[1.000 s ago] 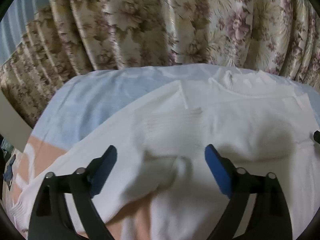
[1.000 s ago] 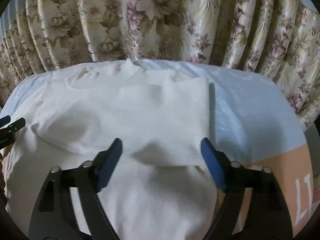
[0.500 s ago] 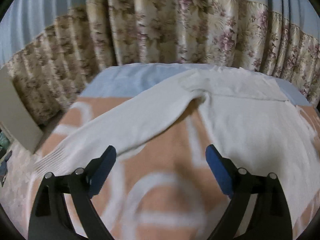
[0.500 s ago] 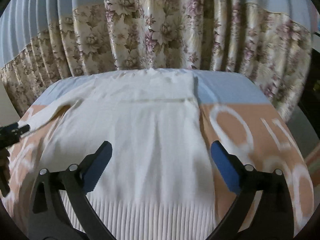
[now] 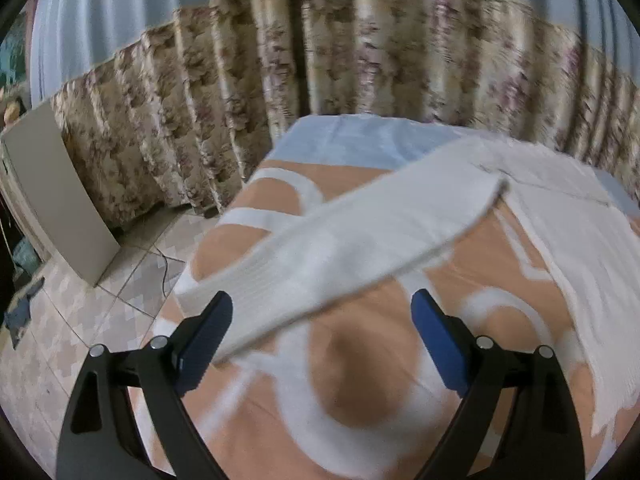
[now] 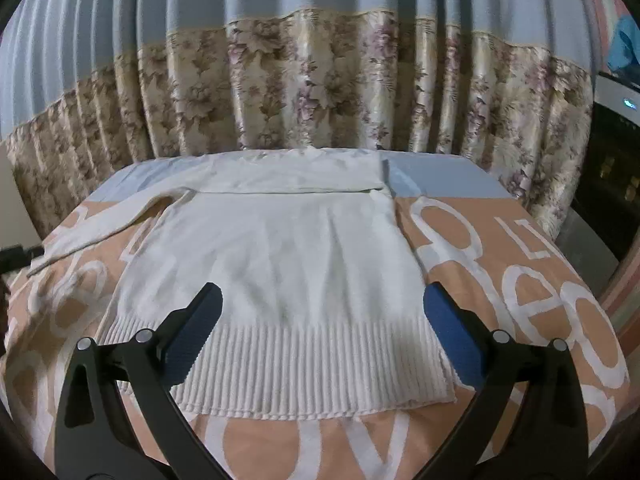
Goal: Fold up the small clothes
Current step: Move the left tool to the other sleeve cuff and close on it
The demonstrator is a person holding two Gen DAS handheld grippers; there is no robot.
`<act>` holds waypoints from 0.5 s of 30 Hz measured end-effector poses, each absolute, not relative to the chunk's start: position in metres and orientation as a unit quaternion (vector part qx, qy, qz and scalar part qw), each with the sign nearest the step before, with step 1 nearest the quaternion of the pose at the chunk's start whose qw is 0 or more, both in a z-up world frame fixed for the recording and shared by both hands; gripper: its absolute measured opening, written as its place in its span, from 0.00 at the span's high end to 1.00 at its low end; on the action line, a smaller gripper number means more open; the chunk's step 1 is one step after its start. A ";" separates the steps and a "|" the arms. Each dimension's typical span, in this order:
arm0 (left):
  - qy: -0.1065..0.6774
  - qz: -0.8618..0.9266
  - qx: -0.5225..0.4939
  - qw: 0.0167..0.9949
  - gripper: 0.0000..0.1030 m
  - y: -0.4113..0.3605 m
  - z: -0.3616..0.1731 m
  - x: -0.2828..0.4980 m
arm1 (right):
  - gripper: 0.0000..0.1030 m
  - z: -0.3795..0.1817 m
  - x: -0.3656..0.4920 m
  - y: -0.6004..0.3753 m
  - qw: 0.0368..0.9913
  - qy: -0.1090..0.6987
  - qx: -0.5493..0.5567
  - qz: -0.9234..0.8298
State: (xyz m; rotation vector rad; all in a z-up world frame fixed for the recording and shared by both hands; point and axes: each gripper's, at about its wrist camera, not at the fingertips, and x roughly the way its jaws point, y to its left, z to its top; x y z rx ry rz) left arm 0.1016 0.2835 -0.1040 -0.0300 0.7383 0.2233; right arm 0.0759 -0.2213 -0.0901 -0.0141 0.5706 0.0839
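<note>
A white ribbed knit sweater (image 6: 276,264) lies flat on the orange-and-white lettered bed cover (image 6: 520,280), one sleeve (image 5: 360,232) stretched toward the bed's left edge. Floral pleated curtains (image 6: 320,88) close off the far side. Left gripper (image 5: 322,320) and right gripper (image 6: 322,314) hover with jaws released, empty.

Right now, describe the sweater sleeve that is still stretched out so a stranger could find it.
Start at the peach bedspread with big white letters, where a cream sweater lies flat. The sleeve runs from its shoulder diagonally toward the left claw; unlike the other side, it sticks out unfolded.
</note>
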 end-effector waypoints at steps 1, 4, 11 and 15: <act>0.365 0.117 -0.015 0.924 0.12 0.293 -0.105 0.106 | 0.03 -0.089 0.075 -0.218 0.958 0.282 -0.009 0.048; 0.376 0.132 -0.016 0.917 0.12 0.318 -0.111 0.119 | 0.03 -0.088 0.070 -0.209 0.957 0.283 -0.019 0.058; 0.414 0.145 -0.039 0.898 0.37 0.342 -0.139 0.139 | 0.03 -0.088 0.070 -0.199 0.954 0.290 -0.028 0.067; 0.419 0.138 -0.033 0.897 0.61 0.335 -0.141 0.143 | 0.03 -0.088 0.073 -0.201 0.955 0.290 -0.029 0.064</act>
